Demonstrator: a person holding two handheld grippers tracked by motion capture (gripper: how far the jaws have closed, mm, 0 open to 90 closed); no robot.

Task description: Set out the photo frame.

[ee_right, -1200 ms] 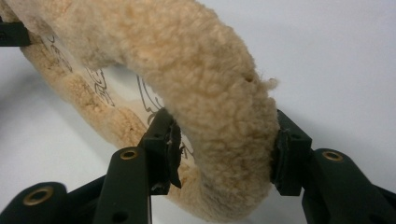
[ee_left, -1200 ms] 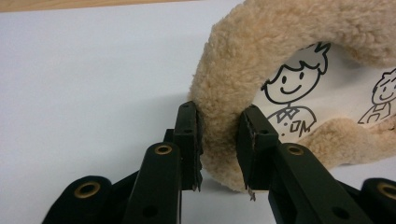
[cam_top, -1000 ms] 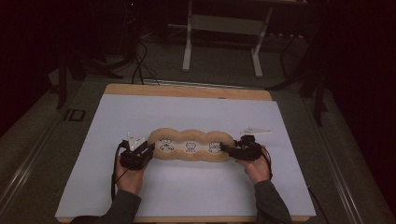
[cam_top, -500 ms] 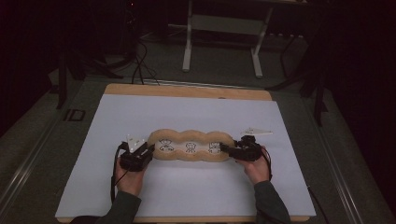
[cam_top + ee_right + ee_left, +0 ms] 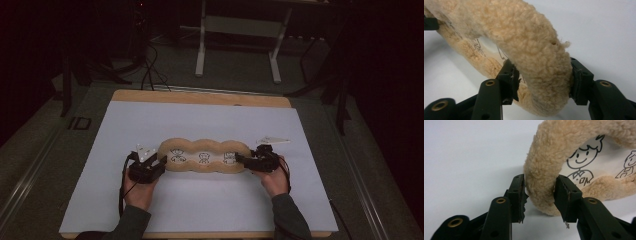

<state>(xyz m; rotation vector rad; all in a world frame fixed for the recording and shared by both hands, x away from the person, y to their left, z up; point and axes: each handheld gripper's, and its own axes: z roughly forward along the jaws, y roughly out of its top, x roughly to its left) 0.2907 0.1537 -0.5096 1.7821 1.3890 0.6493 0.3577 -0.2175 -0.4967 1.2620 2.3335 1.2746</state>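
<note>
My left gripper (image 5: 539, 195) has just been opening its jaws, loose around the plush frame (image 5: 204, 156) mid-counter; my right gripper (image 5: 541, 80) pinches its end, which may slip.

We can read little here. On the white inner panel (image 5: 596, 157) of the plush cushion (image 5: 204, 156), just under a drawn cartoon figure (image 5: 584, 155), we make out 2 letters that look like "OM" (image 5: 584, 180). We find no other legible text, number or brand in these views.
</note>
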